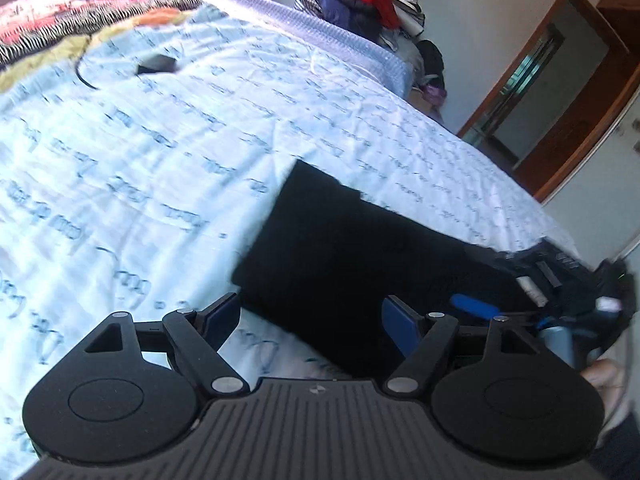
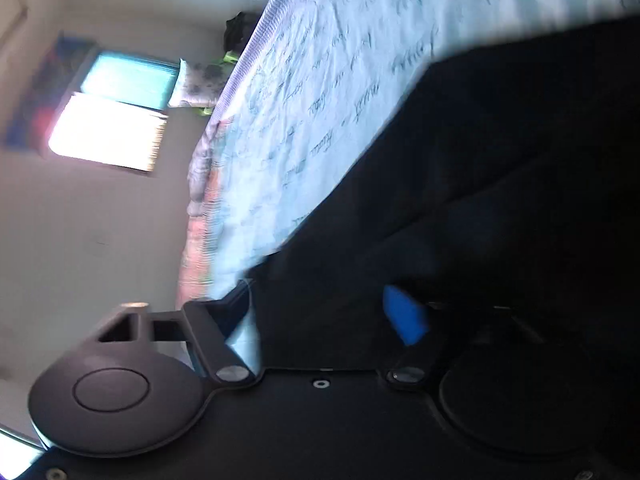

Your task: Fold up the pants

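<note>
The left tongs (image 1: 310, 316) stand wide open and hold nothing, poised just above the near edge of the black pants (image 1: 344, 248). The pants lie on the bed (image 1: 160, 152) as a compact, squared rectangle, so most of the folding looks done. At the right, the right tongs (image 2: 320, 308) are likewise spread apart over the dark cloth, gripping nothing. That view is blurred, so whether a last fold or some smoothing is left is hard to judge; probably little is.
</note>
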### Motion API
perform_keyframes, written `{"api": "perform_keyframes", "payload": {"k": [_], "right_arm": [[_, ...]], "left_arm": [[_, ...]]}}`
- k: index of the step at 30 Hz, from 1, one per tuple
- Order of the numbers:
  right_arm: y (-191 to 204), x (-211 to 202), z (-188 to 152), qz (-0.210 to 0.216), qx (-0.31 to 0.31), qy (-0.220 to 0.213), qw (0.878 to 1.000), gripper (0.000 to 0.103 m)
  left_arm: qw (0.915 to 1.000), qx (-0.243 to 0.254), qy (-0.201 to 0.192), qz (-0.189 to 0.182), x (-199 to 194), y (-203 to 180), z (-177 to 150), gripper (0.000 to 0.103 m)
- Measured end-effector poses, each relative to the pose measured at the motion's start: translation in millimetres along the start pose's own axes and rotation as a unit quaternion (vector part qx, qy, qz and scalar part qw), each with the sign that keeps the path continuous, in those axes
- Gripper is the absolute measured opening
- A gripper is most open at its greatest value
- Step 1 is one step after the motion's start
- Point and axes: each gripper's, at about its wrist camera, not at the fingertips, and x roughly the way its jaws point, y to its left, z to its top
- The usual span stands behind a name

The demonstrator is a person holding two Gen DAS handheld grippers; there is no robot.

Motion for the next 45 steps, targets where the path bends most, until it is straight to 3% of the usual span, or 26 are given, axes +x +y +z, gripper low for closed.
{"api": "perform_keyframes", "payload": {"k": [2,5,7,9,11,14,16,18,20,21,24,27,29,30,31,34,36,38,40,43,45], "right_arm": [[10.8,-17.7,-5.4,0.008,-0.002,0.001,1.0,0.087],[18.3,-48.6,-18.4,0.08,0.003,-0.012,0.997,0.095],[10.0,-47.4,-35.5,0.123,0.03,-0.006,0.992,0.1],[-2.6,-21.5,-51.2,0.104,0.047,0.026,0.993,0.103],[-11.4,-16.4,-57.4,0.084,0.028,0.009,0.996,0.088],[-2.8,-36.9,-53.8,0.099,0.06,0.019,0.993,0.092],[6.1,-60.3,-54.7,0.113,0.034,-0.007,0.993,0.098],[2.7,-70.4,-55.2,0.098,0.013,-0.027,0.995,0.103],[-23.0,-57.8,-53.9,0.051,0.037,-0.022,0.998,0.103],[-33.0,-52.6,-53.6,0.041,0.038,-0.019,0.998,0.094],[-26.1,-58.2,-49.6,0.053,0.052,-0.012,0.997,0.096],[-21.8,-60.4,-52.3,0.097,0.033,-0.026,0.994,0.102],[-34.1,-45.0,-54.5,0.074,0.037,-0.023,0.996,0.102],[-38.6,-42.1,-56.4,0.076,0.016,-0.033,0.996,0.095],[-37.5,-43.1,-57.1,0.072,0.002,-0.037,0.997,0.095],[-16.8,-41.7,-54.3,0.03,-0.008,-0.014,0.999,0.097],[8.0,-41.2,-61.4,0.018,-0.079,-0.021,0.997,0.097],[43.0,-32.9,-76.8,-0.009,-0.194,-0.025,0.981,0.097],[74.5,-15.7,-101.3,-0.051,-0.321,-0.028,0.945,0.097],[102.2,19.1,-146.5,-0.123,-0.502,-0.028,0.856,0.096],[106.9,40.8,-167.9,-0.149,-0.572,-0.016,0.806,0.094]], "left_arm": [[0.9999,0.012,-0.004,0.0,-1.4,-3.4,-0.9,0.079],[0.9986,0.046,-0.007,-0.025,8.0,-24.2,-3.0,0.08],[0.9968,0.071,0.0,-0.037,21.1,-40.9,-6.0,0.081],[0.9944,0.099,0.009,-0.035,40.2,-56.1,-10.0,0.081],[0.9912,0.13,0.019,0.011,55.9,-69.7,-16.8,0.078],[0.9871,0.16,0.007,0.001,50.3,-77.7,-24.5,0.081],[0.9854,0.17,0.002,-0.013,48.1,-80.3,-28.2,0.086],[0.9848,0.174,0.005,-0.002,54.9,-80.4,-31.4,0.089],[0.985,0.171,0.027,0.004,72.7,-74.7,-34.4,0.091],[0.9851,0.168,0.034,0.011,79.6,-71.9,-36.4,0.091],[0.9818,0.188,0.021,0.016,74.3,-75.0,-39.3,0.091],[0.9827,0.185,0.017,0.002,68.8,-72.9,-38.2,0.093],[0.9833,0.181,0.023,0.004,74.4,-69.5,-38.0,0.093],[0.9846,0.174,0.02,-0.001,73.6,-66.6,-36.9,0.092],[0.9869,0.16,0.017,-0.006,68.6,-63.0,-33.6,0.089],[0.9939,0.107,-0.017,-0.019,38.0,-43.1,-18.0,0.091],[0.9964,0.071,-0.044,-0.01,17.0,-24.7,-9.5,0.092],[0.9978,0.029,-0.058,0.007,1.0,-7.9,-5.0,0.092],[0.9979,-0.003,-0.061,0.02,-7.5,6.9,-3.4,0.092],[0.9965,-0.015,-0.063,0.052,-13.3,15.2,-7.1,0.092],[0.9963,-0.014,-0.06,0.061,-14.2,18.0,-10.0,0.092]]}}
